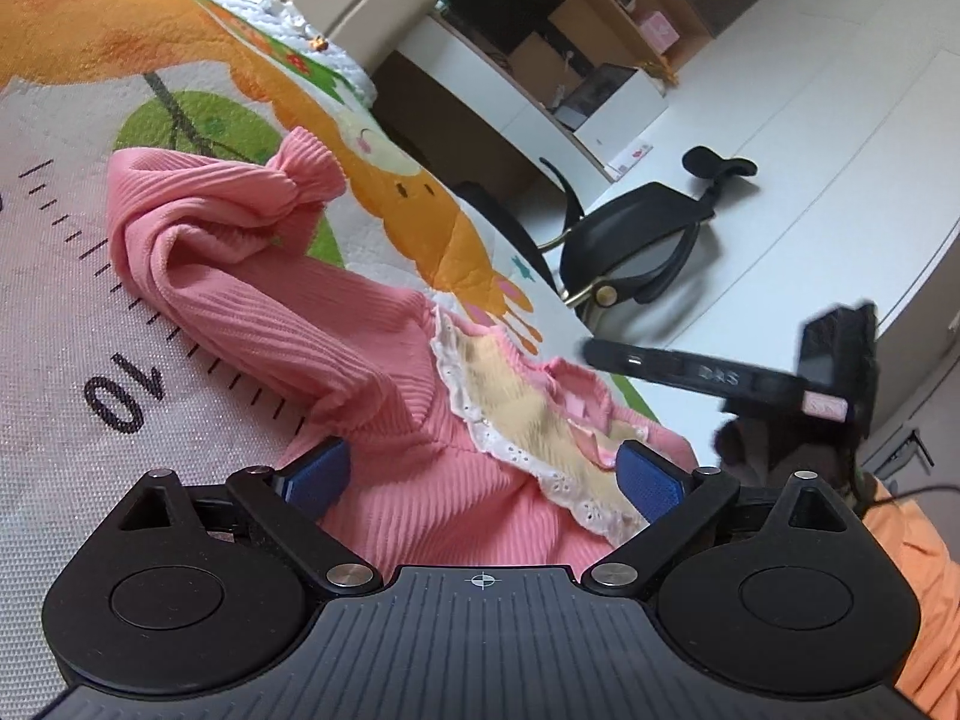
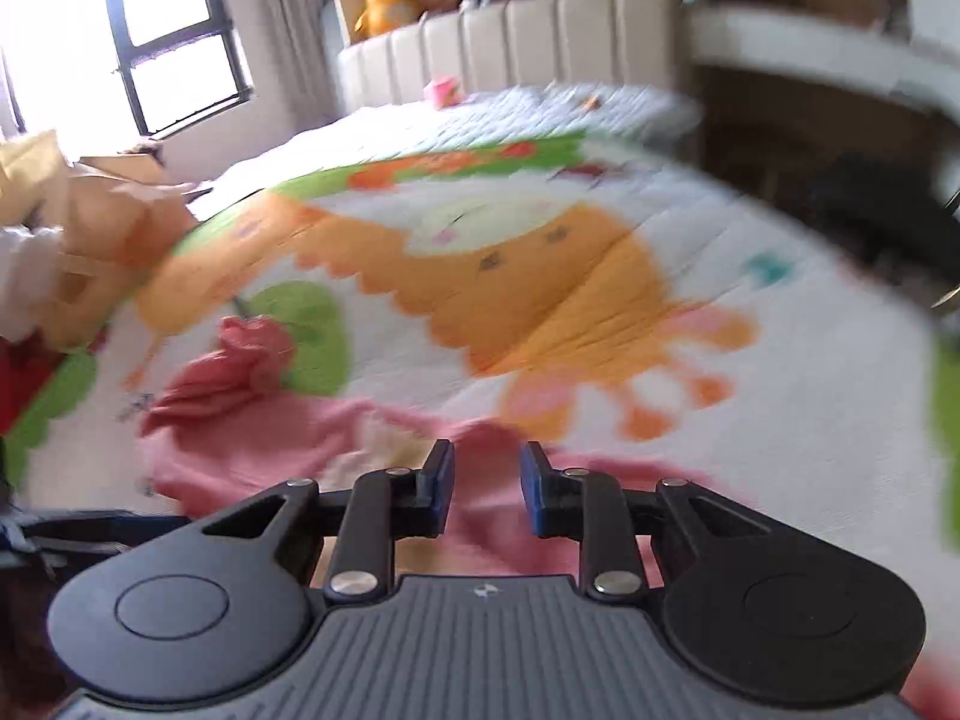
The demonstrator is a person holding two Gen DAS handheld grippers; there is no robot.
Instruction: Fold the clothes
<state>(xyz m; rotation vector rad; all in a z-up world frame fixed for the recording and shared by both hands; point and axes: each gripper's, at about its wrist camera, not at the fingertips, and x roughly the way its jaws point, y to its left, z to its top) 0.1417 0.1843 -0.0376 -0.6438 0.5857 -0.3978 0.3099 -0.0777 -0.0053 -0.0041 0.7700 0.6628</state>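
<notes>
Cartoon-print bed quilt [image 1: 198, 60] carries a crumpled pink ribbed top [image 1: 384, 360], soft and limp; left gripper [image 1: 480, 474] jaws spread around its lace collar, right gripper [image 2: 486, 480] at three o'clock, jaws parted, pinching nothing; shoulders look the best hold.

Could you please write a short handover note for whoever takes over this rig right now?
Left gripper: open wide, pink top between its pads by the lace collar, not pinched.
Right gripper: jaws narrowly apart, over the top's edge, gripping nothing; that view is blurred.
The top lies crumpled on the quilt, one sleeve bunched.
Done: no fold visible.
Left: spread it flat, fold sleeves in, then the body.
</notes>
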